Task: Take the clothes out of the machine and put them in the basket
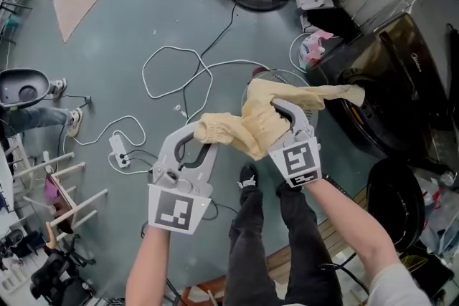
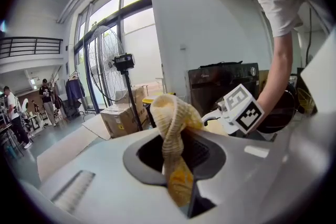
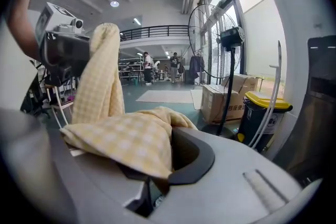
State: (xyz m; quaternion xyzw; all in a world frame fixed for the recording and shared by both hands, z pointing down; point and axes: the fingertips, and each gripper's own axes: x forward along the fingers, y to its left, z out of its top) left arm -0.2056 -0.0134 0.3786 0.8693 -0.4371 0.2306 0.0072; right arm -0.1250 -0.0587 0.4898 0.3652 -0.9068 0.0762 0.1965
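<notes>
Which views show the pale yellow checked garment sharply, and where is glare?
Head view: pale yellow checked garment sharp, evenly lit. Left gripper view: fisheye bend, tall windows washed out. Right gripper view: fisheye, dark corners, garment slightly soft.

Two grippers are showing, left gripper (image 1: pixel 197 138) and right gripper (image 1: pixel 283 111), sharing one cloth (image 1: pixel 247 127). One machine (image 1: pixel 401 75), one fan (image 2: pixel 107 57), two boxes (image 2: pixel 122 119) (cardboard) and one bin (image 3: pixel 266 113) are standing around; one cable (image 1: pixel 172 68) is lying on the floor (image 1: pixel 129 25).

Both forearms are extending forward, the left gripper (image 1: pixel 203 134) and, just beside it, the right gripper (image 1: pixel 285 113) each clamping the yellow checked garment (image 1: pixel 247 127).
</notes>
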